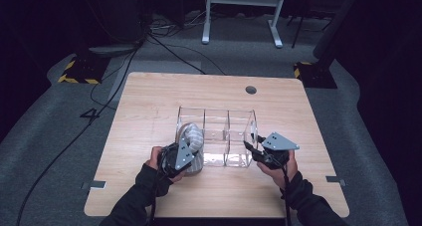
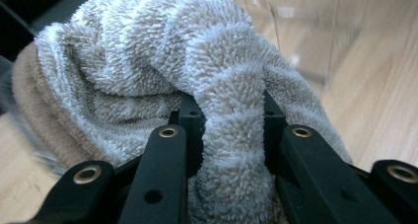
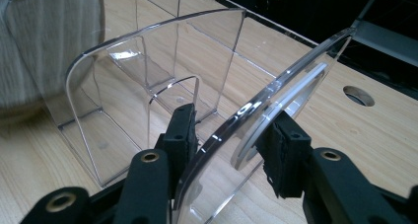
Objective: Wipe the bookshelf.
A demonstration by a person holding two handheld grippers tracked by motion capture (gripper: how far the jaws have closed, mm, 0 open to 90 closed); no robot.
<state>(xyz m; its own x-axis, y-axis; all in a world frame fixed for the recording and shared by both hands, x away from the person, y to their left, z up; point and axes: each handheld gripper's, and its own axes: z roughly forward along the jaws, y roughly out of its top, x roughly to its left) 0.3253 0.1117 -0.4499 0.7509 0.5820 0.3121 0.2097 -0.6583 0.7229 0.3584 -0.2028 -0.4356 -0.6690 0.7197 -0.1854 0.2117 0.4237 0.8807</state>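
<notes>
A fluffy rolled cloth [image 1: 195, 136] with grey-white stripes and a beige edge stands at the front of the left compartment of a clear acrylic organizer [image 1: 216, 110]. My left gripper [image 1: 193, 147] is shut on a fold of the cloth [image 2: 148, 46], which bulges up between its black jaws [image 2: 226, 110]. My right gripper [image 1: 252, 147] is at the organizer's right end. In the right gripper view its jaws [image 3: 229, 130] clamp that clear end wall [image 3: 276, 86] from both sides. The cloth [image 3: 24, 61] shows blurred through the acrylic at the far left.
The organizer has three compartments; the middle and right ones hold nothing. The wooden table [image 1: 149, 101] has a round cable hole [image 1: 251, 90] at the back right. Beyond it lie floor cables, a white desk frame [image 1: 244, 7] and a yellow-black striped base [image 1: 79, 71].
</notes>
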